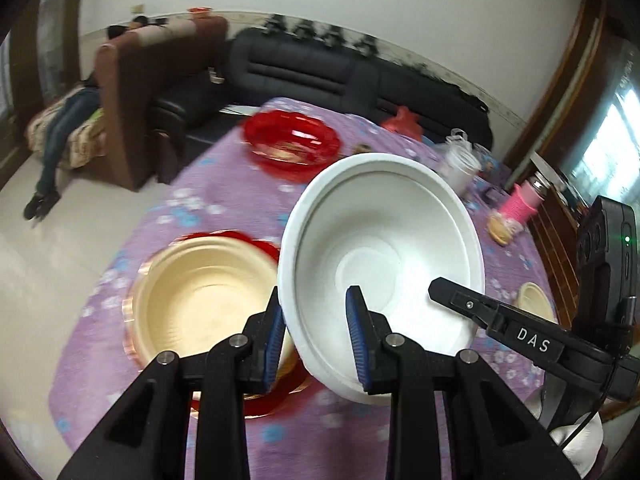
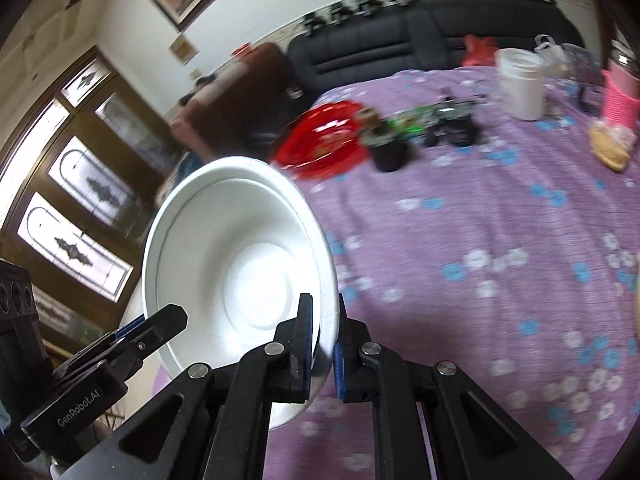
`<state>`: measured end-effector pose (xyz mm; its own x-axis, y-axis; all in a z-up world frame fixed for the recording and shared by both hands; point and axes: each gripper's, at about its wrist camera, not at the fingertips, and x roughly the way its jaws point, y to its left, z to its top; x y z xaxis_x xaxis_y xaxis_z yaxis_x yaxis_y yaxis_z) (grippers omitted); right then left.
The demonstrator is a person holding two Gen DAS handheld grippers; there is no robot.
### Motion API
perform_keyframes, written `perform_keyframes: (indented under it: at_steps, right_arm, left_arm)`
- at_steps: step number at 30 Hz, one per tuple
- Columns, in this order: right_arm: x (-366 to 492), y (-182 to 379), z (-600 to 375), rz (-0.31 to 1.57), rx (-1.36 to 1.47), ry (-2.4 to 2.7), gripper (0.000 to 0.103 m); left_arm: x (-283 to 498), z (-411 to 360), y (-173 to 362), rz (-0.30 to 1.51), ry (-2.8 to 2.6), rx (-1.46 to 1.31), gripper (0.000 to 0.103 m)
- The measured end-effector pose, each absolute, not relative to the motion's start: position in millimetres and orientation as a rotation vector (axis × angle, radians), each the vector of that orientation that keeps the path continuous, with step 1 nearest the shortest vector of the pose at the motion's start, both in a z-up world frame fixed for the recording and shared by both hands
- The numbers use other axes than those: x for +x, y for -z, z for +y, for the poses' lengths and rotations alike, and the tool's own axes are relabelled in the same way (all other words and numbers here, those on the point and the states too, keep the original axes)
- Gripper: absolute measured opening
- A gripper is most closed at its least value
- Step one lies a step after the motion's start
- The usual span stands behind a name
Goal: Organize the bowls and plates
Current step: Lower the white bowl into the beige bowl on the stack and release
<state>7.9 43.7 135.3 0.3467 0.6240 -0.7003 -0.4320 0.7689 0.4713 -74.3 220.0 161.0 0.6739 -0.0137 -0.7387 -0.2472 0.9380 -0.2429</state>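
Hanging tilted above the table (image 1: pixel 224 452), the white bowl (image 1: pixel 384 248) was pinched on two sides of its rim: the left gripper (image 1: pixel 316 340) held the wall near one edge, one pad inside and one outside, and the right gripper (image 2: pixel 322 344) was pressed tight on the opposite rim. It looked like a moulded pulp or foam bowl, matte, thin-walled, with a flat round base and a stepped lip. I judged it very light and a little flexible, so a hard squeeze could dent the rim; the lip seemed the sensible place to grip, and with two holds it should not slip.

Below and beside it sat a cream bowl (image 1: pixel 200 300) of the same shape, nested on a glossy red plate (image 1: pixel 256 404) with a scalloped edge. Farther off lay a second red dish (image 1: pixel 292 140), clear, shiny plastic. The table wore a purple cloth with small white and blue flowers, soft and slightly ribbed. A white jar (image 2: pixel 520 84) and a pink cup (image 2: pixel 620 96) stood near the far edge.
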Motion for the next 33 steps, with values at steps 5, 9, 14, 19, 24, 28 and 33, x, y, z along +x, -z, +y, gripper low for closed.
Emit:
perform_keyframes:
  at_steps: [5,9,14,19,24,28,33]
  right_arm:
    - [-8,-126,100,1.011,0.142,-0.749,0.01]
    - [-11,-113,125,1.034,0.109,-0.76,0.011]
    - [-11,-97,145,1.068,0.081,-0.757,0.011]
    - [-2,-84,150,1.107,0.086,-0.75,0.011]
    - [3,-79,154,1.127,0.086,-0.743,0.011]
    - [-2,-82,163,1.083,0.022,-0.737,0.012]
    - [-10,-88,174,1.024,-0.058,-0.73,0.015]
  left_arm:
    - [-99,263,-150,0.812,-0.219,-0.377,0.029]
    - [-106,286,-133,0.827,-0.269,-0.394,0.029]
    - [-107,305,-115,0.856,-0.284,-0.437,0.029]
    - [-104,311,-102,0.89,-0.282,-0.461,0.029]
    - [-104,316,-100,0.892,-0.283,-0.474,0.029]
    - [-106,321,-98,0.895,-0.286,-0.495,0.03]
    - [-112,324,-103,0.869,-0.295,-0.497,0.036]
